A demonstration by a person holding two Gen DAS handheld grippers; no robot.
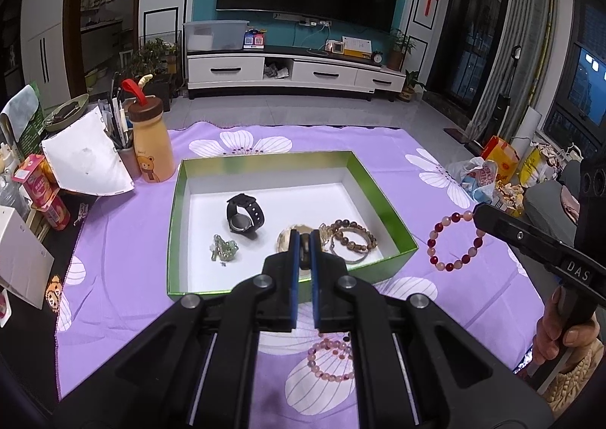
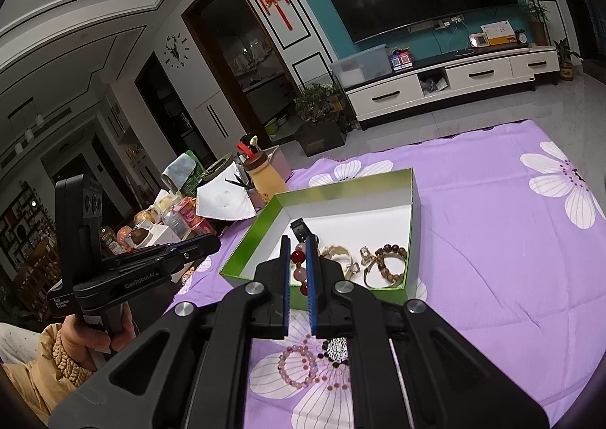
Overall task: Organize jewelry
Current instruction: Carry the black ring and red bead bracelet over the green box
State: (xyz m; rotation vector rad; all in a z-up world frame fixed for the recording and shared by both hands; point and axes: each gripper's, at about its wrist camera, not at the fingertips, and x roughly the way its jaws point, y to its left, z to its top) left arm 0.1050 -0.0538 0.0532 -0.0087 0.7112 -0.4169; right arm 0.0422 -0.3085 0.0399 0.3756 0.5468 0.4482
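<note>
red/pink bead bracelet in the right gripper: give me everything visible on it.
The red and pink bead bracelet is a single loop of round glossy beads, dark red ones mixed with pale pink and peach, stone or glass by the look. It hangs in the air from the right gripper, whose blue pads are shut on a few beads at its top. It is above the purple flowered cloth, just right of the green box, outside it. Nothing else touches it.

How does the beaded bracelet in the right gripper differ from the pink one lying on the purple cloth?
The held bracelet hangs in the air from the shut right gripper; the pink bracelet lies flat on the cloth, untouched. The held one mixes dark red and pale pink beads; the other is all pale pink. Both are round-bead loops outside the green box.
</note>
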